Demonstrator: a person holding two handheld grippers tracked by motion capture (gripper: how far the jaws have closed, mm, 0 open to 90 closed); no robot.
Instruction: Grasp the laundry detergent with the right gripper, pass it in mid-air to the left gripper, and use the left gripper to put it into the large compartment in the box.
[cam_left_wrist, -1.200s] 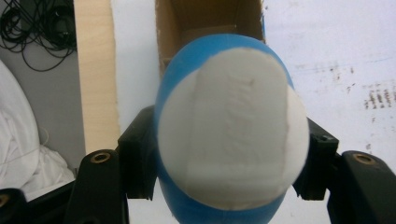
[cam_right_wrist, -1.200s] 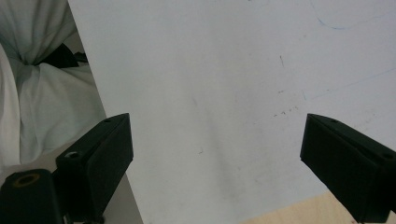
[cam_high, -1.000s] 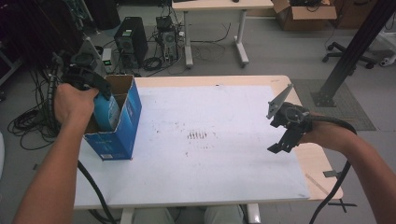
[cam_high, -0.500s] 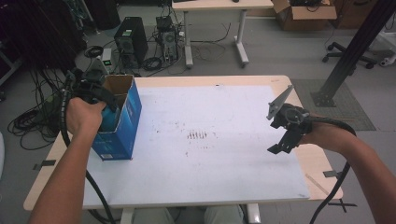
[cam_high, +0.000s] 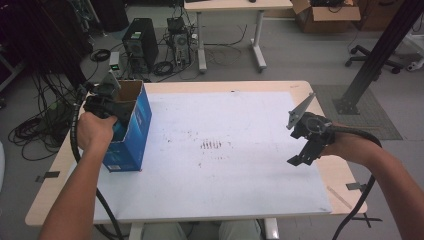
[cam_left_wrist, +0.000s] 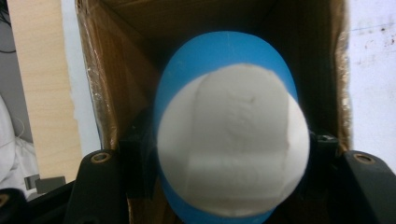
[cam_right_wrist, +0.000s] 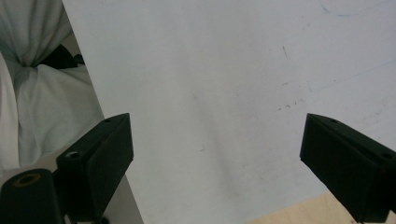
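My left gripper (cam_high: 109, 100) hangs over the open top of a blue cardboard box (cam_high: 136, 126) at the table's left edge. In the left gripper view this gripper (cam_left_wrist: 229, 151) is shut on a rounded blue object with a white face (cam_left_wrist: 233, 140), held inside the mouth of the box, whose brown inner walls (cam_left_wrist: 116, 74) surround it. On the right side of the table my right gripper (cam_high: 303, 145) stands open over the white sheet (cam_high: 235, 180). Nothing lies between its jaws in the right gripper view (cam_right_wrist: 215, 149).
The white sheet (cam_right_wrist: 224, 70) covers most of the wooden table (cam_high: 345, 182) and bears a few dark marks (cam_high: 212, 145) at its middle. Past the table's far edge the floor holds a computer tower (cam_high: 140, 45), cables and another desk (cam_high: 230, 6).
My left gripper has come down and slightly right with the blue and white object, into the mouth of the box. The right gripper has not moved.
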